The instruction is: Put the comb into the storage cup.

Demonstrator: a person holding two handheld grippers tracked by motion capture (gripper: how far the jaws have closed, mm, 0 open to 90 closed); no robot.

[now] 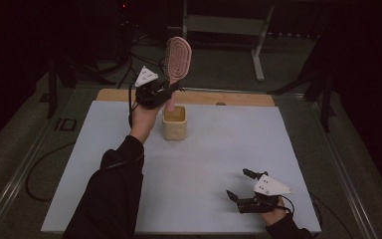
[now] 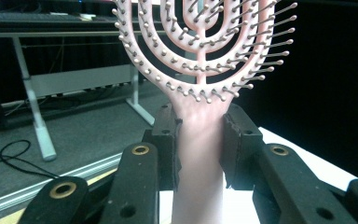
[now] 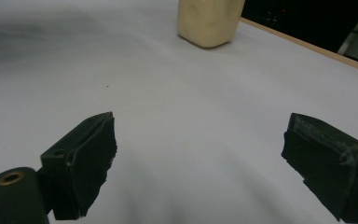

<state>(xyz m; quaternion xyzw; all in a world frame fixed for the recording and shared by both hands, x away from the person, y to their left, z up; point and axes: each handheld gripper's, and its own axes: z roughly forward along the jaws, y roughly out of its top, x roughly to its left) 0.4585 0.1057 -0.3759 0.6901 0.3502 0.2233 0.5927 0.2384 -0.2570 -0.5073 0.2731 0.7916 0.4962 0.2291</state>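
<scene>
A pink vented hairbrush (image 1: 177,57) stands upright, bristle head up, with its handle end at the mouth of a cream cup (image 1: 174,124) near the table's far middle. My left gripper (image 1: 168,90) is shut on the brush's handle, just above the cup. In the left gripper view the two black pads (image 2: 165,140) press the handle of the brush (image 2: 200,135) from both sides. My right gripper (image 1: 239,185) rests low over the near right of the white sheet, jaws wide apart with nothing between them (image 3: 200,163). The cup (image 3: 208,21) shows far ahead of it.
A white sheet (image 1: 204,169) covers the table, with a strip of bare wood (image 1: 238,99) along the far edge. Metal desk legs (image 1: 258,47) and cables (image 1: 129,74) lie on the dark floor beyond.
</scene>
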